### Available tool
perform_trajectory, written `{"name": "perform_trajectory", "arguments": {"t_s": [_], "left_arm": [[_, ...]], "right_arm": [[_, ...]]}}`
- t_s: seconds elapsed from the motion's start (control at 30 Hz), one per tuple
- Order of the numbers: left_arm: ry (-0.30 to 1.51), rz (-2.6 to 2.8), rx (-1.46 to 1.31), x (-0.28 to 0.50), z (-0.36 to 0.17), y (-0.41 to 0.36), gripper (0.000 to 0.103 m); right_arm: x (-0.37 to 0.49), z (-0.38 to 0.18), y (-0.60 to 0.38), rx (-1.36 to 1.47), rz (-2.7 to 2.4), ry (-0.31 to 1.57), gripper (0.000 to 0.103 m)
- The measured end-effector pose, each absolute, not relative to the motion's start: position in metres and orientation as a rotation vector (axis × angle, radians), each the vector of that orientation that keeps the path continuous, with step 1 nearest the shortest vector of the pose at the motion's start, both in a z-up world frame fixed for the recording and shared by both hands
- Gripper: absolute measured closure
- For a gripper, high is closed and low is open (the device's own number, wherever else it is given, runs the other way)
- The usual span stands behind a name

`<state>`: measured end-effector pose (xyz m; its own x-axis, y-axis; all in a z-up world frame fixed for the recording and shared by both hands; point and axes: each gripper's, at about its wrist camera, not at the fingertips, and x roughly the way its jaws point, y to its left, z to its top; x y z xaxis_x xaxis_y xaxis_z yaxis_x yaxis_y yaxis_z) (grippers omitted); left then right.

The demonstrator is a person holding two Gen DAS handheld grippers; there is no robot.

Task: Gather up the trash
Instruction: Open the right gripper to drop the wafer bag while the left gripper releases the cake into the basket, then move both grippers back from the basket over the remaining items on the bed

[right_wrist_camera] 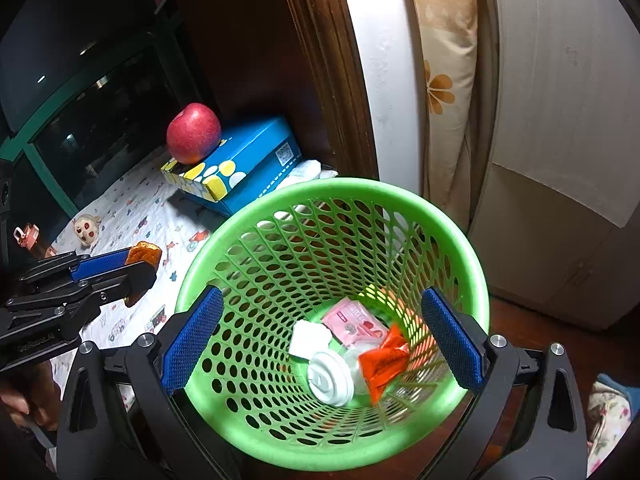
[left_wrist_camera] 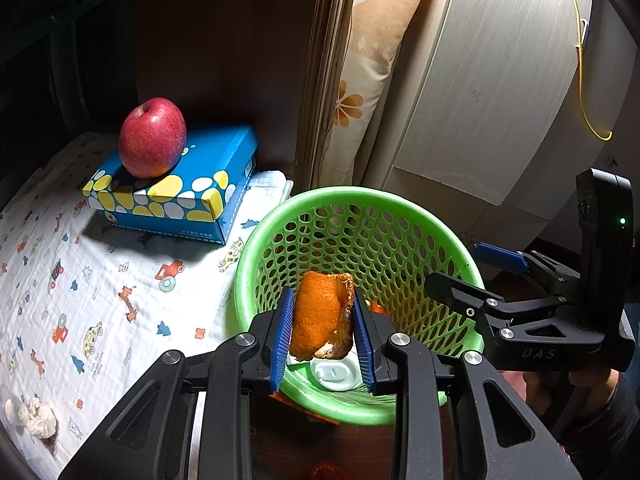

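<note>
My left gripper (left_wrist_camera: 323,294) is shut on a curled piece of orange peel (left_wrist_camera: 316,316), held over the near rim of the green mesh basket (left_wrist_camera: 348,194). In the right wrist view the peel (right_wrist_camera: 145,253) sticks out of the left gripper (right_wrist_camera: 134,268), left of the basket (right_wrist_camera: 332,186). My right gripper (right_wrist_camera: 322,336) is open above the basket's mouth, nothing between its pads; it shows at the basket's right side (left_wrist_camera: 454,264). Inside lie a white lid (right_wrist_camera: 330,376), a red wrapper (right_wrist_camera: 384,360), a pink packet (right_wrist_camera: 356,322) and a white scrap (right_wrist_camera: 308,338).
A red apple (left_wrist_camera: 152,138) rests on a blue tissue box (left_wrist_camera: 180,196) on the patterned cloth (left_wrist_camera: 80,288). A crumpled tissue (left_wrist_camera: 38,418) lies at the cloth's near left. A small toy face (right_wrist_camera: 86,230) sits farther back. A floral pillow (left_wrist_camera: 360,92) and white cabinet (left_wrist_camera: 480,80) stand behind the basket.
</note>
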<state>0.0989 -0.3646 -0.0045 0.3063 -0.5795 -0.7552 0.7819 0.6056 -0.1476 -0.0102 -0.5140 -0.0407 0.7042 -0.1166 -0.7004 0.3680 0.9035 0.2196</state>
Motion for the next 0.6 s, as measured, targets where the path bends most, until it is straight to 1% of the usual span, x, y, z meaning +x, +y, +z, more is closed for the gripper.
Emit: {"name": "perform_trajectory", "arguments": {"t_s": [0.3,0.37,0.4,0.43,0.47,0.53,0.6], "left_arm": [[0.900,-0.944,0.295,0.095,-0.017,-0.389,0.075],[0.906,-0.955,0.306,0.094,-0.021,-0.395,0.073],[0.907,-0.959,0.311,0.093,-0.023,-0.397,0.068],[0.907,-0.961,0.311,0.092,-0.024,-0.399,0.054],[0.901,-0.958,0.307,0.092,-0.024,-0.399,0.047],[0.894,-0.963,0.299,0.090,-0.024,-0.399,0.045],[0.898,-0.966,0.292,0.090,-0.024,-0.397,0.045]], "right_arm": [[-0.022,-0.040,-0.523,0.351,-0.336,0.745,0.005],[-0.026,-0.040,-0.525,0.353,-0.341,0.740,0.005],[-0.028,-0.040,-0.526,0.355,-0.343,0.738,0.005],[-0.030,-0.040,-0.527,0.356,-0.346,0.736,0.005],[-0.032,-0.040,-0.528,0.358,-0.349,0.734,0.005],[-0.036,-0.039,-0.529,0.363,-0.351,0.730,0.005],[-0.038,-0.039,-0.528,0.367,-0.350,0.728,0.005]]}}
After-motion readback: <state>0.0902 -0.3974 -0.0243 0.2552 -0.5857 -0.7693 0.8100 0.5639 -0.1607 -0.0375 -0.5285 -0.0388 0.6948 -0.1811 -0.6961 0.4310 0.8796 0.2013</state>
